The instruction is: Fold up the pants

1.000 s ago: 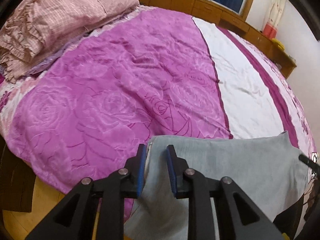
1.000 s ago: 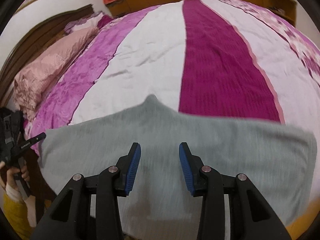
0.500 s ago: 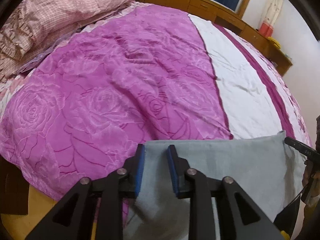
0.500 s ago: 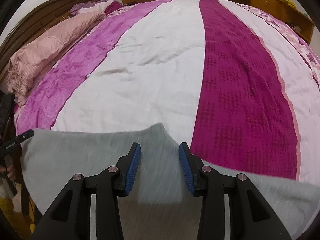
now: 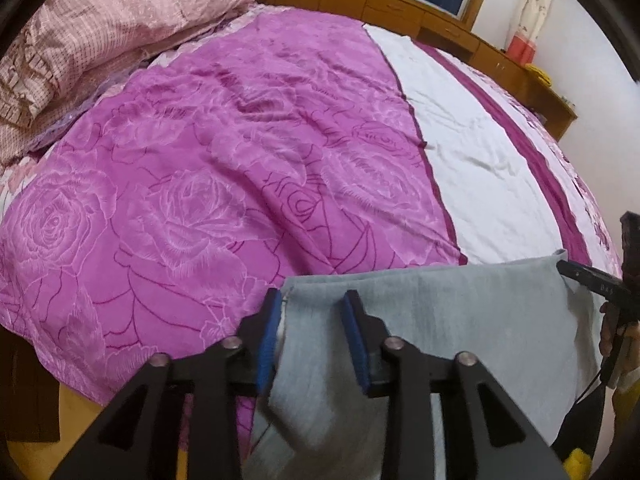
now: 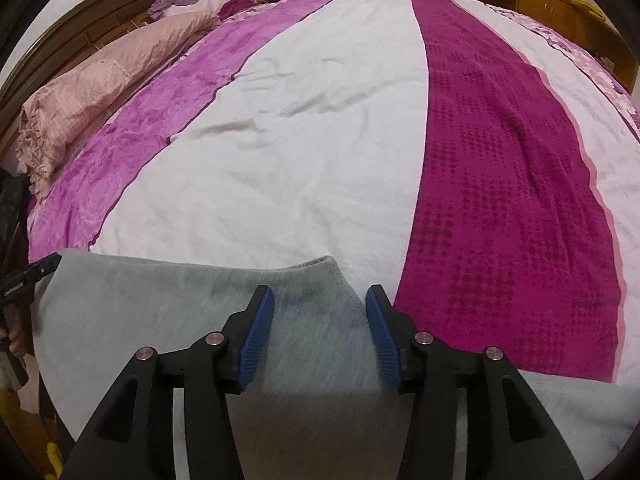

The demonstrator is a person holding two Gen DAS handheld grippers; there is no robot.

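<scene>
Since a second ago the grey pants (image 5: 460, 320) have been drawn lower and toward the near edge of the bed (image 5: 240, 160), so more of the quilt shows beyond them in both wrist views, and the pointed crotch peak that stood ahead of the right gripper (image 6: 320, 320) now lies just between its jaws. At far left of the left wrist view a pink ruffled pillow (image 5: 100, 32) rests at the head of the bed, next to the magenta rose-patterned panel of the quilt (image 5: 180, 184). The left gripper (image 5: 312, 332) has just been closing; its blue pads stand a narrow gap apart with the left edge of the pants between them, the cloth lying against the left pad, and whether they pinch it I cannot tell. The pants stretch rightward from there, flat along the near edge of the bed, to where the other gripper's black tip meets their far corner. In the right wrist view the white stripe (image 6: 300, 140) and dark magenta stripe (image 6: 500, 200) run away behind the pants, and the right gripper's jaws have just been opening: they stand spread, with cloth under them but not pressed by either pad.
</scene>
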